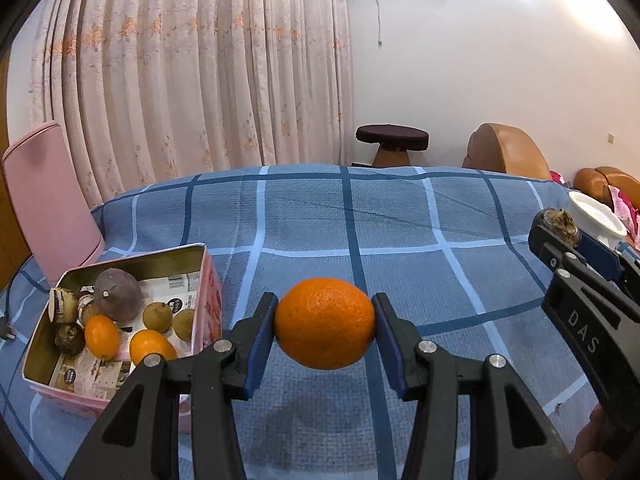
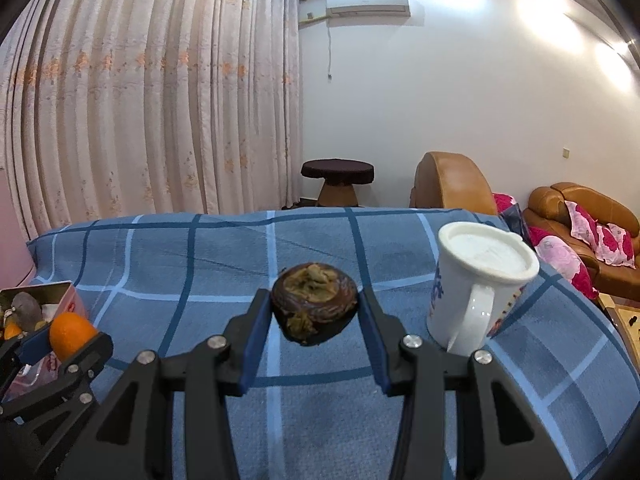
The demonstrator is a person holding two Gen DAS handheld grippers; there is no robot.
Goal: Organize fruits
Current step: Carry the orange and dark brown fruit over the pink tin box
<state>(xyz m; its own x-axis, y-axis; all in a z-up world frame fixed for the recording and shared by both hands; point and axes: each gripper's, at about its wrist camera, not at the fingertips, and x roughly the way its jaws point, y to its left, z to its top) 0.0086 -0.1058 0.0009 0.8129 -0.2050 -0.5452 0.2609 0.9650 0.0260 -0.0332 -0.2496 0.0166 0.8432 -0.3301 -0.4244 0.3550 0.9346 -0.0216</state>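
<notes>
My left gripper (image 1: 325, 322) is shut on an orange (image 1: 325, 323) and holds it above the blue checked cloth (image 1: 400, 216), right of a pink tin box (image 1: 208, 284). The box holds two oranges (image 1: 101, 337), brown round fruits (image 1: 157, 316), a purple one (image 1: 118, 294) and dark water chestnuts (image 1: 69, 338). My right gripper (image 2: 315, 312) is shut on a dark brown water chestnut (image 2: 315, 307) above the cloth, left of a white mug (image 2: 478, 286). The right gripper also shows in the left wrist view (image 1: 560, 232), the left gripper in the right wrist view (image 2: 70, 336).
A pink chair (image 1: 44, 196) stands behind the box at the left. A dark round stool (image 1: 392, 140) and brown leather sofas (image 2: 580, 216) with pink cushions stand beyond the table. Curtains hang at the back.
</notes>
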